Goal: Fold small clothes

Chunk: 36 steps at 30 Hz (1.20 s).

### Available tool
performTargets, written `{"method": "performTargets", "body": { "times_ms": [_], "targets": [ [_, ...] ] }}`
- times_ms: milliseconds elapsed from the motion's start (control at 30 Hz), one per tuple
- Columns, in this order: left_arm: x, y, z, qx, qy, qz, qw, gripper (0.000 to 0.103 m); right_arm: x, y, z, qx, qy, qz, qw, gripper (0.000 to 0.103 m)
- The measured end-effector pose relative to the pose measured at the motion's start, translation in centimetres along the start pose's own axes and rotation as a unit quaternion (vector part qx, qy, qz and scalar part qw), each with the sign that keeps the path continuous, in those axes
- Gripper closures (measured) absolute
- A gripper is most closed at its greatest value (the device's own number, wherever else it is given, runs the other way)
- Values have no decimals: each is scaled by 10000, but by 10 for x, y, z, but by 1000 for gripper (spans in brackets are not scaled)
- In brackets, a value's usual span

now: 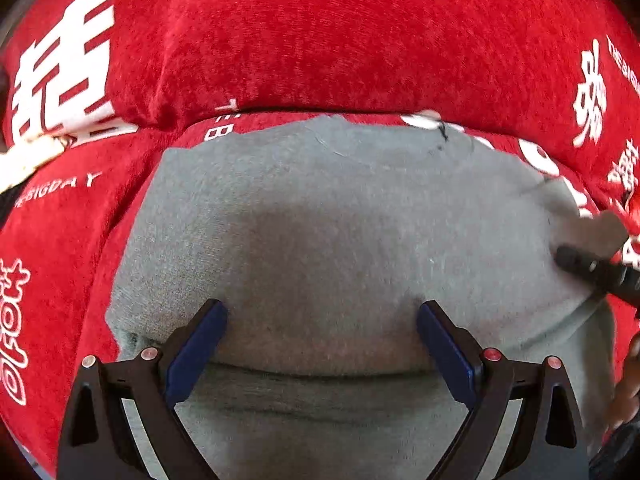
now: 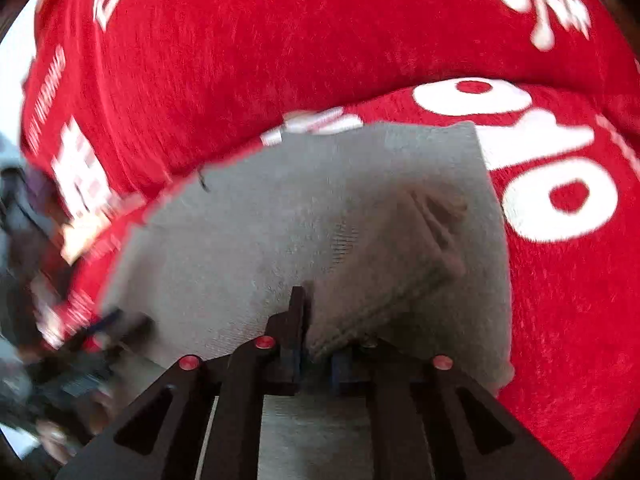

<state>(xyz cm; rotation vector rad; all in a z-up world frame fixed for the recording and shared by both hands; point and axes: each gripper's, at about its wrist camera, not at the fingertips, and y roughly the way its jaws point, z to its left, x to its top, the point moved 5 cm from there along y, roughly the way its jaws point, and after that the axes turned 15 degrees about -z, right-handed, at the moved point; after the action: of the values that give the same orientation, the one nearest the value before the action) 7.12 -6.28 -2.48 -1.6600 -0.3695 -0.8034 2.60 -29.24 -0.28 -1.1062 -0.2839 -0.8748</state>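
A small grey garment (image 1: 320, 208) lies spread on a red cover printed with white characters (image 1: 320, 40). My left gripper (image 1: 321, 312) stands open just above the garment's near part, its blue pads (image 1: 196, 344) wide apart with only flat cloth between them. A crease runs across the cloth just behind the pads. My right gripper (image 2: 316, 332) is shut on the grey garment (image 2: 280, 220), pinching its near edge so that a ribbed flap (image 2: 400, 280) rises up from the jaws. In the left wrist view the right gripper (image 1: 596, 268) shows at the right edge, with a raised grey corner in it.
A red cushion with large white print (image 2: 280, 60) rises right behind the garment. The red cover (image 2: 560, 320) spreads out to the right of the cloth. My left gripper (image 2: 104, 328) shows blurred at the left. A hand (image 1: 628, 380) is at the right edge.
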Motion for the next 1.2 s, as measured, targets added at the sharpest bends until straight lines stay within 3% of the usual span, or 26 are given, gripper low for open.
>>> {"method": "performTargets", "body": {
  "times_ms": [100, 167, 233, 267, 300, 333, 433, 467, 533, 600, 633, 667, 767, 867, 933, 967, 1033, 1067, 1133, 1200],
  "targets": [
    [10, -12, 7, -295, -373, -24, 9989, 7, 6, -8, -11, 66, 337, -60, 9994, 74],
    [20, -16, 17, -225, -570, -119, 9980, 7, 12, -13, -21, -77, 343, -191, 9992, 54],
    [22, -9, 31, -122, -815, -27, 9966, 7, 16, -17, -28, -144, 399, -361, 9984, 56],
    [18, 2, 40, -68, -939, 177, 9954, 7, 17, -16, -34, -479, 231, -360, 9979, 79],
    [16, 6, 45, -37, -922, 215, 9955, 7, 18, -15, -37, -764, 38, -276, 9967, 92],
    [17, 4, 48, 11, -776, 119, 9969, 7, 19, -15, -40, -930, -139, -212, 9953, 94],
    [19, -11, 54, -142, -891, 104, 9959, 7, 26, -29, -43, -1347, -402, -301, 9896, 94],
    [23, -19, 58, -215, -1023, -34, 9945, 7, 29, -35, -42, -1533, -495, -367, 9863, 85],
    [32, -27, 65, -252, -1211, -240, 9920, 7, 35, -47, -34, -1707, -692, -614, 9810, 80],
    [38, -21, 62, -308, -1418, -207, 9892, 7, 38, -51, -15, -1565, -938, -749, 9804, 61],
    [40, -14, 57, -340, -1428, -97, 9891, 7, 37, -44, 2, -1449, -1085, -729, 9808, 41],
    [43, -2, 45, -386, -1277, 45, 9910, 7, 34, -34, 17, -1311, -1210, -674, 9816, 32],
    [40, 23, 25, -208, -719, 320, 9967, 7, 15, 3, 61, -868, -1702, -216, 9813, 32],
    [28, 37, 25, 138, -79, 224, 9996, 3, -7, 41, 63, -1087, -2021, 379, 9726, 33],
    [27, 30, 31, 85, -48, 266, 9996, 3, 1, 41, 51, -1217, -1984, 126, 9724, 32],
    [28, 21, 37, 165, -21, 268, 9995, 3, 6, 36, 38, -1509, -1860, 129, 9708, 32],
    [28, -3, 49, 220, -71, 59, 9997, 3, 15, 17, 23, -1911, -1764, -4, 9656, 32],
    [26, -17, 52, 77, -197, -46, 9998, 3, 18, 4, 21, -1985, -1808, -143, 9632, 32],
    [14, -38, 49, -279, -467, -86, 9985, 3, 14, -15, 31, -1501, -1774, -220, 9724, 32],
    [-8, -49, 33, -495, -323, 9, 9982, 3, -3, -25, 49, -980, -1768, -109, 9793, 32]
  ]
}}
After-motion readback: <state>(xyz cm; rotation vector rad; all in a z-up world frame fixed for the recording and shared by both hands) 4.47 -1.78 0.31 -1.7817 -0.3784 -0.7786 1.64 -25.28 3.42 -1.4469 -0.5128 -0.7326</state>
